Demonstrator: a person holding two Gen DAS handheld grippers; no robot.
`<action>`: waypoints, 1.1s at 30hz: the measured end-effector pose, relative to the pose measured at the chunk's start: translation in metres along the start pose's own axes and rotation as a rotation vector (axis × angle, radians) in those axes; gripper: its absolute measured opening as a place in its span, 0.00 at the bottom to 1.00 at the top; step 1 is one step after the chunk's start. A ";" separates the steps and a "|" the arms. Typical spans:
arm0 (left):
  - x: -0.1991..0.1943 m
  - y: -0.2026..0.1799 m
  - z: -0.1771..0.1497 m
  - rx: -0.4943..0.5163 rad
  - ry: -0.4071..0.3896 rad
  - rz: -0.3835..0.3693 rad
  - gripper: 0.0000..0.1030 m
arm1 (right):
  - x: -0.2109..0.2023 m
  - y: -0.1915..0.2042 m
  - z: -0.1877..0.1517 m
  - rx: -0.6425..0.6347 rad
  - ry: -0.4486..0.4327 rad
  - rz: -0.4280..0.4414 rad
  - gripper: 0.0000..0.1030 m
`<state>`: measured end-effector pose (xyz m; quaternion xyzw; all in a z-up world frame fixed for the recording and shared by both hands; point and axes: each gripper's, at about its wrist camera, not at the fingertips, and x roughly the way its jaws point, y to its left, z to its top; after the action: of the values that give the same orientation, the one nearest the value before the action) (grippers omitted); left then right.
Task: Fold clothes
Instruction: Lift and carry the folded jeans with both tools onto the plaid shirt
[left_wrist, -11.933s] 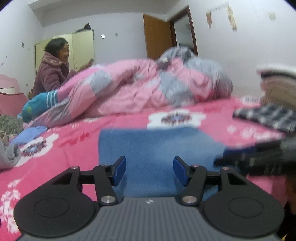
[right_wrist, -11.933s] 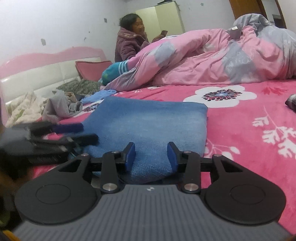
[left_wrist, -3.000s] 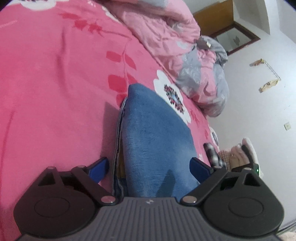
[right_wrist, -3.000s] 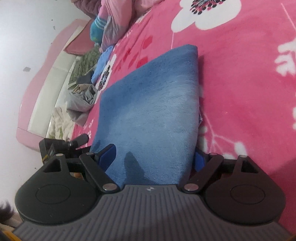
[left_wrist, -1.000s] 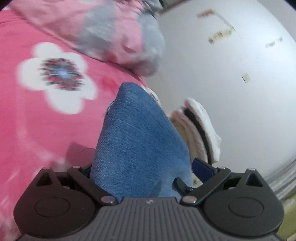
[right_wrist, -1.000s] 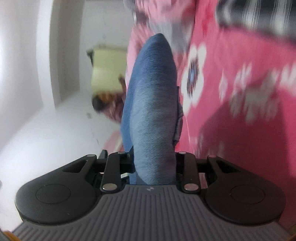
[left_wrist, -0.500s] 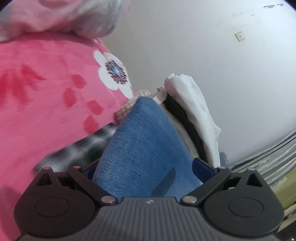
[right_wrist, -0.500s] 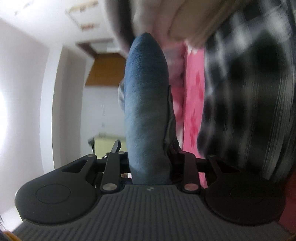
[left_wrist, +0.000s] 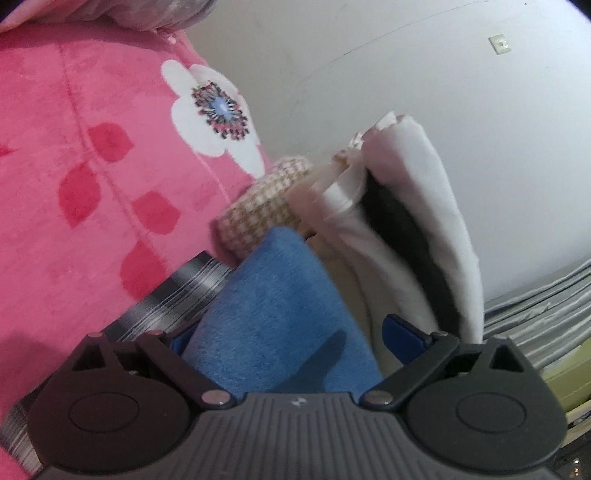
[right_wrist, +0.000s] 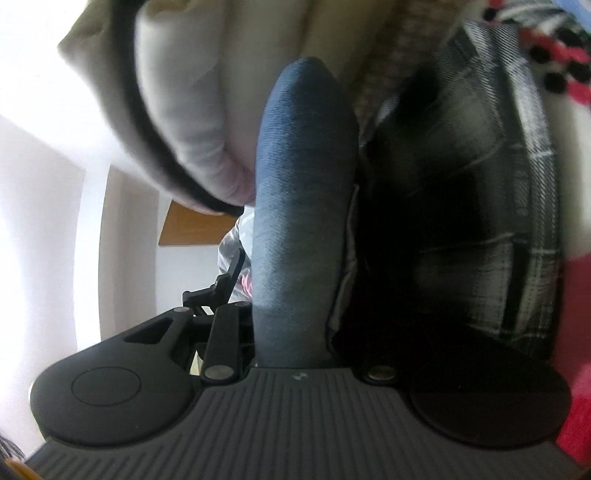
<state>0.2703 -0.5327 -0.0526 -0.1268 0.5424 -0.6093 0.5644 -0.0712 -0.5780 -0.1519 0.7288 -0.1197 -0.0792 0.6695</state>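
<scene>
Two grippers hold one folded blue garment (left_wrist: 280, 325), each from its own side. In the left wrist view the left gripper (left_wrist: 288, 339) has its jaws spread wide with the blue fold filling the gap between them; the left pad is mostly hidden behind the cloth, while the right blue pad (left_wrist: 402, 334) stands a little clear of the cloth's edge, so I cannot tell whether this gripper truly clamps it. In the right wrist view the right gripper (right_wrist: 295, 332) has its jaws drawn in against a thick roll of the same garment (right_wrist: 303, 206), which rises straight ahead from between them; the jaws grasp it. Just ahead of and to the right of the left jaws stands a pile (left_wrist: 413, 206) of folded clothes: white, cream and one dark layer, with a tan checked piece at its near end. The garment's far end lies close against that pile, though contact is unclear. Beside the left jaw lies a black-and-white plaid cloth (left_wrist: 177, 299), blurred, on the pink bed cover (left_wrist: 81, 166) with its white flower print. In the right view the plaid cloth (right_wrist: 480, 221) fills the space right of the jaws, and the pile (right_wrist: 192, 96) hangs above and left of them. Behind the left finger, part of the other gripper shows.
</scene>
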 end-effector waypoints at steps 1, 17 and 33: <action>0.001 -0.001 0.001 0.005 -0.002 0.000 0.96 | 0.002 -0.003 -0.001 0.019 0.000 0.010 0.28; -0.092 -0.006 -0.028 0.064 -0.269 0.217 0.91 | 0.020 -0.013 -0.007 -0.108 0.098 -0.033 0.63; -0.084 0.006 -0.111 0.061 -0.231 0.358 0.37 | 0.040 -0.016 -0.006 -0.016 0.147 -0.081 0.26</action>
<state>0.2167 -0.4044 -0.0612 -0.0802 0.4692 -0.4971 0.7255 -0.0304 -0.5819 -0.1650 0.7314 -0.0400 -0.0538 0.6787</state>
